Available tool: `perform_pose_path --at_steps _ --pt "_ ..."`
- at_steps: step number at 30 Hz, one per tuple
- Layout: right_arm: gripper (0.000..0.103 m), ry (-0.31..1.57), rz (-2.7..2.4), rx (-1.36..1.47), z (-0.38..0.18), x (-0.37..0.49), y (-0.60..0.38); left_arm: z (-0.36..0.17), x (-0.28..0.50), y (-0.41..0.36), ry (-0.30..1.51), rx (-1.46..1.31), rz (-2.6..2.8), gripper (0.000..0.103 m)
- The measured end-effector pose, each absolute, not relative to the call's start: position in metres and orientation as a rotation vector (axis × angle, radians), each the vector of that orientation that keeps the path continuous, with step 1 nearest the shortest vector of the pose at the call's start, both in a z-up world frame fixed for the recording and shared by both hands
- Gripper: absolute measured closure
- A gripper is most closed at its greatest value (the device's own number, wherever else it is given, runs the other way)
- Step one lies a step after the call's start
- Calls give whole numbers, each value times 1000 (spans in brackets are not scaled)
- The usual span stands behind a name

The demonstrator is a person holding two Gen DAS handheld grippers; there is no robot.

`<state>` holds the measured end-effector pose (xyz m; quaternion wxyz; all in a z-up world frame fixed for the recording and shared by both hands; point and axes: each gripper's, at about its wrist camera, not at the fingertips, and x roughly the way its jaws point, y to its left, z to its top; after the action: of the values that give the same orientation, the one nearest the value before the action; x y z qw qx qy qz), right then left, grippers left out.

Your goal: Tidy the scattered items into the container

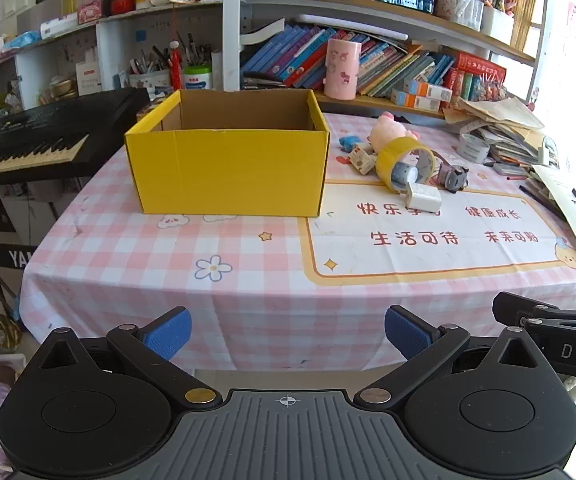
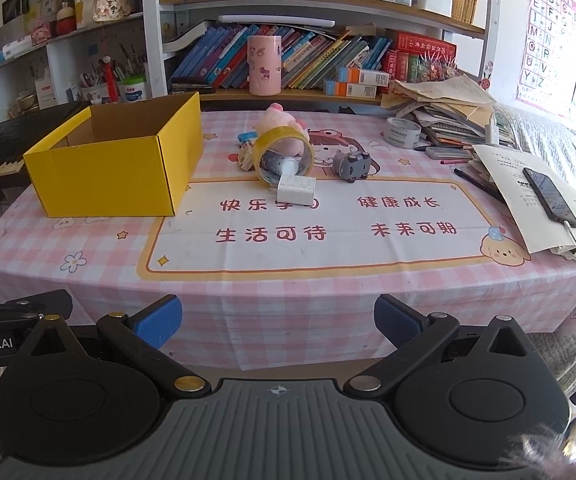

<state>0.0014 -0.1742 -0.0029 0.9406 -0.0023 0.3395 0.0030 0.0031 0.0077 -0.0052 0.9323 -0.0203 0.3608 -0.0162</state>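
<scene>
Left gripper (image 1: 288,334): jaws spread wide, blue pads (image 1: 168,334) well apart, nothing between them. It is held short of the near table edge, off the surface. Right gripper (image 2: 278,322): same condition, jaws wide apart and empty, also short of the near edge. The 2 grippers sit side by side; each shows at the edge of the other's view.

Table (image 2: 248,320): covered with a pink-and-white checked cloth (image 1: 128,248); a white printed panel with red characters and a yellow border (image 2: 328,240) lies right of centre.

Container: 1 yellow cardboard box (image 1: 228,168), open at the top, upright on the left half of the table. No contents can be seen from this low angle.

Scattered items: grouped just right of the box, beyond the far edge of the panel. Nearest, a white block (image 2: 297,191), touching the foot of a yellow tape roll (image 2: 284,158) that stands on edge, tilted. A small grey cylinder (image 2: 278,163) shows through the roll's opening. Beside the roll, to the right and apart from it, a grey toy (image 2: 352,165). Left of the roll, a small cream printed piece (image 1: 362,158). Behind the roll, a pink plush (image 1: 390,130) and a small blue item (image 1: 347,142).

Far right: a grey tape roll (image 2: 402,132), a paper stack (image 2: 440,108), a phone (image 2: 550,198) on a sheet of paper.

Left of the table: a black keyboard (image 1: 40,132). Rear: shelves with books (image 2: 308,60) and a pink cup (image 2: 264,65).
</scene>
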Motion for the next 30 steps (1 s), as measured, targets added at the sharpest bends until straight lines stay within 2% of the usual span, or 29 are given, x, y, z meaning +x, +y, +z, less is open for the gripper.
perform_pose_path --at_steps 30 --pt "0 717 1 -12 -7 7 -173 -7 9 9 752 -38 -26 0"
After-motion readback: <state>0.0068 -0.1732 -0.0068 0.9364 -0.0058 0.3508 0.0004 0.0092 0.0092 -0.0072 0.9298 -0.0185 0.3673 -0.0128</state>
